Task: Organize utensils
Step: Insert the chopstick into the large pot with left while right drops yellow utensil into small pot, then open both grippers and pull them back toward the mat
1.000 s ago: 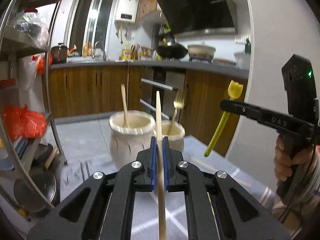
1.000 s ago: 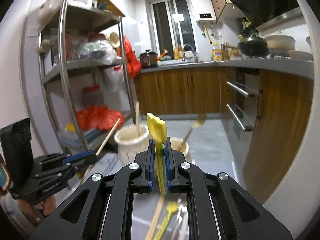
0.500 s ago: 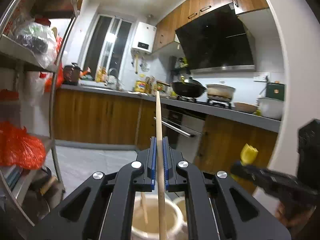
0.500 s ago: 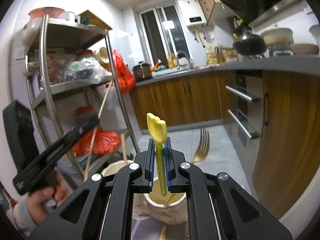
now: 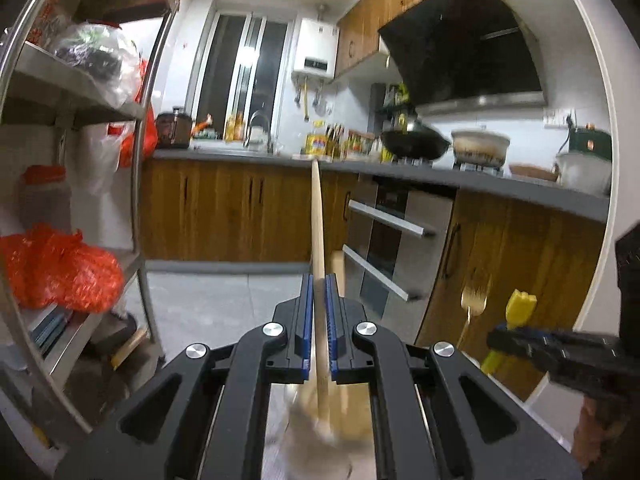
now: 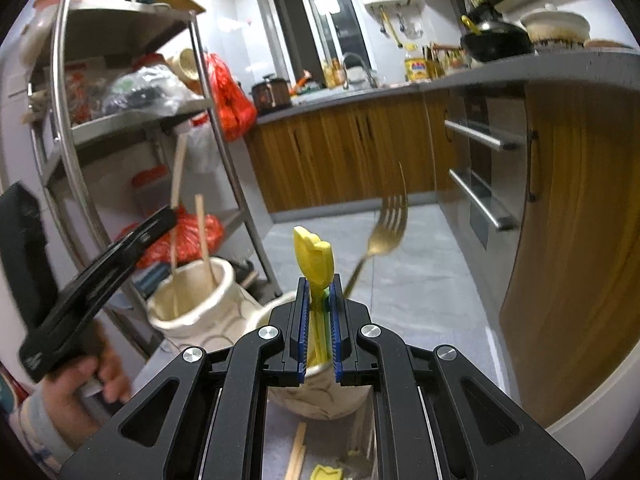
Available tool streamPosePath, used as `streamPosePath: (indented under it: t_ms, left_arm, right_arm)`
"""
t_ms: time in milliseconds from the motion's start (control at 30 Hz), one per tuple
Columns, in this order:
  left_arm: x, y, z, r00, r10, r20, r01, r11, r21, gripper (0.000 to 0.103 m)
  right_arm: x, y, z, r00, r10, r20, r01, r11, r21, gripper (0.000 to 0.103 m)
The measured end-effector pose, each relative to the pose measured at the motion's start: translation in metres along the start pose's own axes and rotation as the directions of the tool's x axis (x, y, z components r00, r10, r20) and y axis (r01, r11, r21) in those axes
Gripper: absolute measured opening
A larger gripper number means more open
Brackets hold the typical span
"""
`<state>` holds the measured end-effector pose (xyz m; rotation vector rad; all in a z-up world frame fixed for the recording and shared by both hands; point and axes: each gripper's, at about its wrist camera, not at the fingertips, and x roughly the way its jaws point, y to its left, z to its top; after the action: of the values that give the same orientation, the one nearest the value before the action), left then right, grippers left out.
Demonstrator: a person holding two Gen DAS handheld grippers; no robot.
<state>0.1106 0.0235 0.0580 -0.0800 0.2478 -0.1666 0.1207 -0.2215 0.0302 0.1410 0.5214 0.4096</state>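
While each claw carries one utensil upright, both stand over the holders.
Left wrist view: your left claw [image 5: 318,322] is clenched on a wooden chopstick [image 5: 317,224] above a blurred jar. Right wrist view: your right claw [image 6: 319,320] grips the yellow utensil [image 6: 314,260] over the near holder [image 6: 320,396]; only here the far jar [image 6: 192,308] shows clearly.

The left gripper [image 5: 318,312] is pointing forward and slightly down, its blue pads [image 5: 306,320] clamping tight on a wooden chopstick [image 5: 317,232]. The right gripper [image 6: 319,320] is angling down more steeply, its pads pinching a yellow utensil [image 6: 314,264]. In the right wrist view the person's left hand [image 6: 86,384] is wrapping around its gripper's grip.
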Motion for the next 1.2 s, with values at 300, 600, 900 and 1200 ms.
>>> streamPosePath:
  t_ms: [300, 600, 900, 1200]
  left_arm:
    - [-0.014, 0.003, -0.017, 0.996, 0.020, -0.089, -0.017, 0.999, 0.036, 0.007]
    - [-0.012, 0.007, -0.020, 0.994, 0.028, -0.106, -0.025, 0.999, 0.022, 0.044]
    - [-0.042, -0.003, -0.006, 0.997, 0.073, -0.040, -0.071, 0.997, 0.042, 0.097]
    - [-0.075, -0.018, -0.007, 0.996, 0.063, -0.062, -0.059, 0.997, 0.054, 0.097]
  right_arm:
    - [0.015, -0.006, -0.009, 0.999, -0.016, -0.050, 0.018, 0.999, 0.033, 0.011]
    - [0.013, -0.006, -0.007, 0.999, -0.028, -0.023, 0.029, 0.999, 0.029, 0.041]
    - [-0.019, -0.005, 0.002, 0.995, -0.050, 0.087, 0.048, 0.999, 0.023, 0.098]
    - [-0.045, -0.014, -0.002, 0.990, -0.106, 0.097, 0.106, 0.994, 0.009, 0.098]
